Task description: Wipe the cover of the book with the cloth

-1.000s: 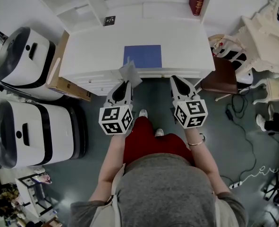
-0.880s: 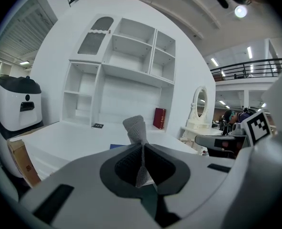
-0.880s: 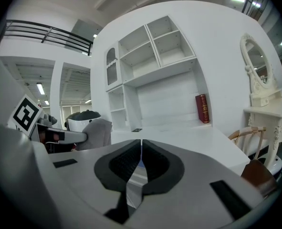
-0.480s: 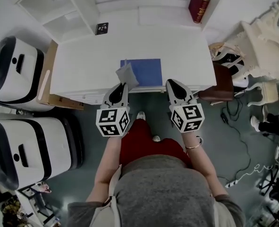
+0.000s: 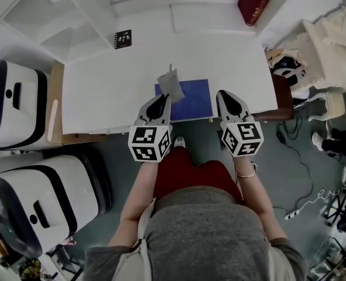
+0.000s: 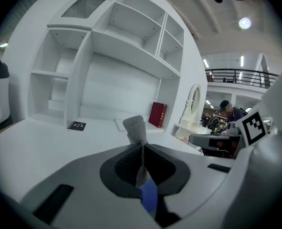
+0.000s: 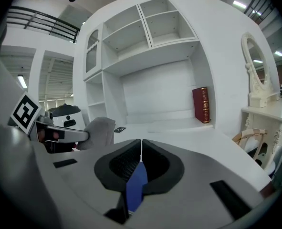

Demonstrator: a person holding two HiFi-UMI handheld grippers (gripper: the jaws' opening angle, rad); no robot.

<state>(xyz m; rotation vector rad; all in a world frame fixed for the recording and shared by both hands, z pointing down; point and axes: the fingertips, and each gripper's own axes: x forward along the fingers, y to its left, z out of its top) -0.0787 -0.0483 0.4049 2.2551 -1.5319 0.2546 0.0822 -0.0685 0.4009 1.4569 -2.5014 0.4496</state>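
Observation:
A blue book [image 5: 193,98] lies flat near the front edge of the white desk [image 5: 102,86]. My left gripper [image 5: 163,100] is shut on a grey cloth [image 5: 171,84], which stands up out of the jaws over the book's left part. The left gripper view shows the cloth [image 6: 135,128] pinched in the gripper [image 6: 142,149], with the book [image 6: 149,197] blue below. My right gripper [image 5: 226,95] hovers at the book's right edge, shut with nothing held. In its own view the gripper [image 7: 141,151] is over the book [image 7: 137,182], with the cloth [image 7: 99,130] to its left.
A red book [image 5: 253,2] stands at the desk's back right and a small black notebook [image 5: 123,38] lies at the back left. White rounded machines [image 5: 9,98] and a cardboard box [image 5: 52,107] are left of the desk. A brown chair [image 5: 282,98] is to its right.
Both grippers have moved forward from below the desk's front edge to over the book. The cloth has travelled with the left gripper onto the book's left part.

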